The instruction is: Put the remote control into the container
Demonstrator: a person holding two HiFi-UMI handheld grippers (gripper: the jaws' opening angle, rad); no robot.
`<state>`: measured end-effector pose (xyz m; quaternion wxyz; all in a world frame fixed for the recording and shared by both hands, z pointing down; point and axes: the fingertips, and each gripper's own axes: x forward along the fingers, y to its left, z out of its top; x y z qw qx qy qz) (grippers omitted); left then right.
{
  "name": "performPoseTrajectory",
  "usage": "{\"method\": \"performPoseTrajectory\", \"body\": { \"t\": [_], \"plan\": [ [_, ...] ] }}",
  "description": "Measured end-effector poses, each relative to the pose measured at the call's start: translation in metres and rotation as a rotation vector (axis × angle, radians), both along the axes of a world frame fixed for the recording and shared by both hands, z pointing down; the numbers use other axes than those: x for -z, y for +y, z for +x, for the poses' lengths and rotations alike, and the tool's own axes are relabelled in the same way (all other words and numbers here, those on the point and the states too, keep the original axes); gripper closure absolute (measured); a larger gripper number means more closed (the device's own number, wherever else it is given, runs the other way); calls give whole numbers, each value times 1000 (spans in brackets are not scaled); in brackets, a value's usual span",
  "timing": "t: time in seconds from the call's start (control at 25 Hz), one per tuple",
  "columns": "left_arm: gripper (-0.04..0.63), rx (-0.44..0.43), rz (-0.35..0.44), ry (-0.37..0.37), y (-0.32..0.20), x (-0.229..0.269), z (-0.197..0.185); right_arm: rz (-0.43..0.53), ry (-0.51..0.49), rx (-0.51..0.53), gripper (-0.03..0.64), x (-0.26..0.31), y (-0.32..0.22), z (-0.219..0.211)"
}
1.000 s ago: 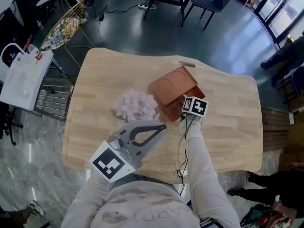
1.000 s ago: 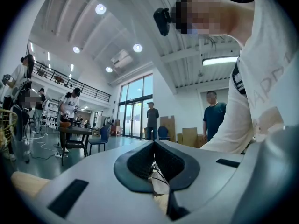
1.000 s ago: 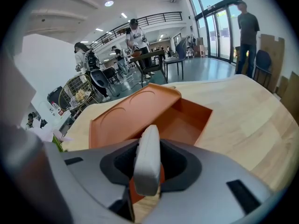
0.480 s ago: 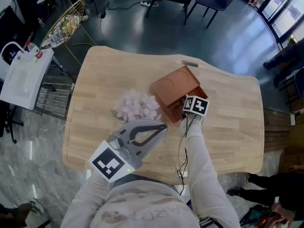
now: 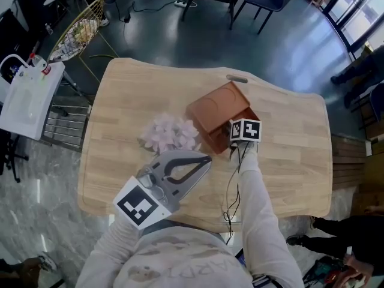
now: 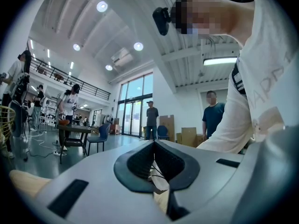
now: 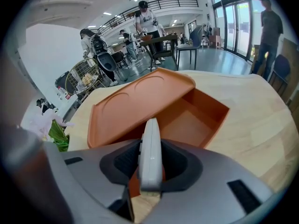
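Note:
An orange-brown container (image 5: 217,114) lies on the wooden table (image 5: 288,143), its lid (image 7: 133,104) flung open beside the empty box (image 7: 198,118). My right gripper (image 7: 150,147) points down at the box's near edge, and its marker cube (image 5: 246,131) hides the jaws in the head view. A pale grey remote control (image 7: 150,155) stands on edge between the pads, which still touch it on both sides; the jaws have just been opening slightly. My left gripper (image 5: 203,159) hovers level near the table's front edge, shut and holding nothing.
A bunch of pale pink flowers (image 5: 171,132) lies just left of the container. A small grey object (image 5: 236,78) rests at the table's far edge. Chairs, a table and people stand on the floor beyond. A white bag (image 5: 27,98) hangs at the left.
The right gripper's marker cube has turned a little above the container's near edge. The left gripper has stayed where it was.

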<state>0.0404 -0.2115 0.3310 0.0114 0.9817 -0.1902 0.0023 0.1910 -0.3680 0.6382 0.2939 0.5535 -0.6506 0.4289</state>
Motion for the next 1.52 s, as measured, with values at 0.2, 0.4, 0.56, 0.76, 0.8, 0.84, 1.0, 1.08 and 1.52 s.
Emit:
{"method": "performPoseTrajectory", "body": {
  "t": [0.2, 0.4, 0.56, 0.76, 0.8, 0.84, 1.0, 1.08, 1.52],
  "plan": [
    [584, -3, -1, 6, 2, 2, 1, -42, -42, 73, 477, 3, 7, -11],
    [584, -10, 11, 1, 2, 2, 1, -62, -80, 74, 466, 7, 9, -12],
    [584, -10, 3, 11, 2, 3, 2, -102, -129, 4, 520, 3, 11, -12],
    [584, -13, 6, 3, 3, 3, 3, -163, -196, -35, 525, -3, 12, -29],
    [584, -12, 7, 1, 3, 3, 3, -170, -180, -20, 525, -4, 12, -30],
    [584, -11, 6, 2, 3, 3, 3, -173, -159, -4, 525, -5, 12, -29],
    [584, -5, 2, 2, 4, 3, 3, -173, -37, 62, 522, -7, 14, -21],
    [584, -4, 7, 0, 4, 3, 3, -174, 39, 101, 523, -9, 17, -17],
    [584, -3, 16, 2, 12, 4, 11, 295, -14, 189, 594, 58, 15, -33]
  ]
}}
